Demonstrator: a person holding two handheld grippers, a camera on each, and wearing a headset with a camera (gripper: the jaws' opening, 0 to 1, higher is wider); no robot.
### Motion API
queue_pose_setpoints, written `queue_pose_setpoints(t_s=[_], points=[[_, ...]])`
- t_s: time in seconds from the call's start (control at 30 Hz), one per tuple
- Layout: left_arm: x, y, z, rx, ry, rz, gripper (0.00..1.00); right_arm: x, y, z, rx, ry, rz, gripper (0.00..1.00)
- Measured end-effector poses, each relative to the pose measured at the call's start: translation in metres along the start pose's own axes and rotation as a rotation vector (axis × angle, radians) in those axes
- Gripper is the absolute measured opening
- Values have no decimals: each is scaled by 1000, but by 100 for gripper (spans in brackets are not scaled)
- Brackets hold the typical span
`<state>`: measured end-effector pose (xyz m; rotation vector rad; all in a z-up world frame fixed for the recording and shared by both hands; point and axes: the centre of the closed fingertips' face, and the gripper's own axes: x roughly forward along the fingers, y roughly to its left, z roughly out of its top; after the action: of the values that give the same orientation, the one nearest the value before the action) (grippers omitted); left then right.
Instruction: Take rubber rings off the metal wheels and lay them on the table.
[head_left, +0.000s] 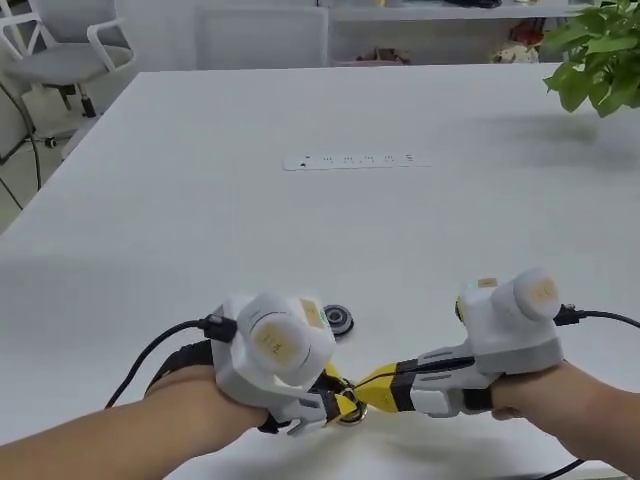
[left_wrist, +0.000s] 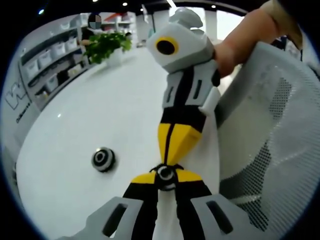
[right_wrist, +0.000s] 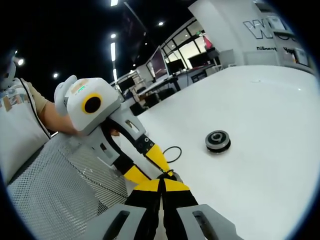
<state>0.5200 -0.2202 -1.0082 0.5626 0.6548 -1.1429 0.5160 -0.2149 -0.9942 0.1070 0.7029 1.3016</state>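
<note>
- Bench (head_left: 200, 220): smooth white top, matt.
- Loose wheel (head_left: 338, 319): bright metal hub, matt black rubber ring.
- Held wheel (left_wrist: 165, 174): shiny metal centre.
- Left gripper (head_left: 341, 407), right gripper (right_wrist: 162, 181): matt white plastic shells.
- Chair (left_wrist: 280, 130): grey mesh.

Bright, even overhead light; soft shadows on table (head_left: 200, 200); fisheye edges bent; ceiling lamps (right_wrist: 113, 50) glare

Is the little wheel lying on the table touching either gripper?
Apart. The left gripper view shows the loose wheel alone on the table, bare white surface between it and the left gripper and right gripper, which meet at another wheel.
</note>
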Motion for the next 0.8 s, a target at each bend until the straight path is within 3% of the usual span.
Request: queue_pose_setpoints(t_s=[0.8], points=[[0, 0, 0, -12, 0, 1, 14, -4, -10, -2, 26, -3, -41, 0]])
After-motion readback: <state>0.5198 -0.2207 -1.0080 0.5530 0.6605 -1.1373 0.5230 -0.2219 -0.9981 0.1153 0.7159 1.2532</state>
